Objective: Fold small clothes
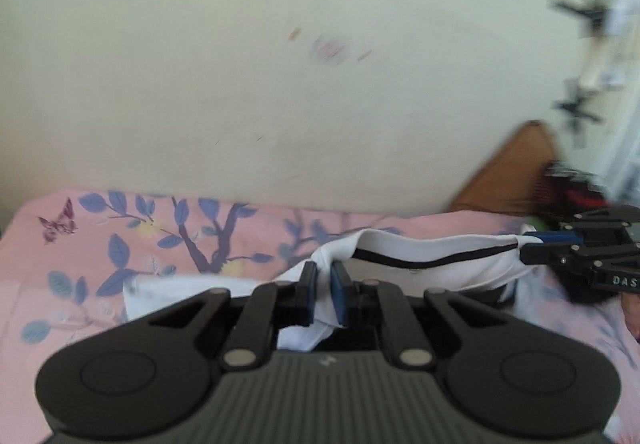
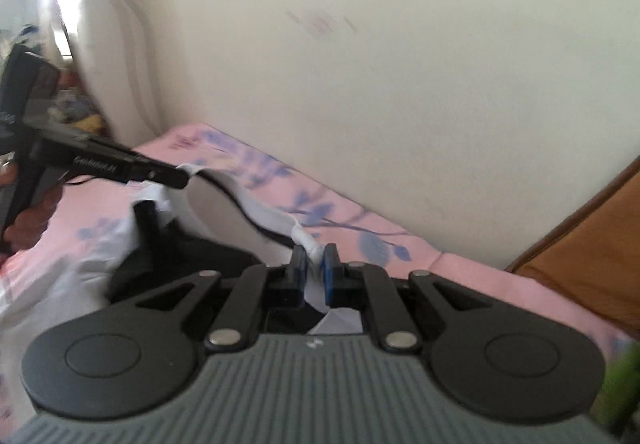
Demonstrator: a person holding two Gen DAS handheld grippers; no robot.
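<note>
Your left gripper [image 1: 323,290] has its blue pads pressed together on a bunched corner of the white garment [image 1: 432,250], with cloth squeezed between them and hanging down behind the fingers. Your right gripper [image 2: 314,270] is pinched the same way on the opposite end of that garment's edge, white fabric gathered between its pads. The garment lies on the pink floral bedsheet [image 1: 120,236], its held edge lifted off the sheet and stretched between your two grippers, with a thin black trim line [image 1: 432,259] running along it; the rest of the cloth sags to the sheet below. Its long axis runs from one gripper to the other, roughly parallel to the cream wall [image 1: 280,64] behind the bed. Beyond the garment the sheet runs a short way to that wall, so there is little room past it. A brown wooden headboard [image 2: 592,244] stands at the end of the bed on the right gripper's side of the garment. On the left gripper's side the sheet lies open and flat. Both views are blurred.
</note>
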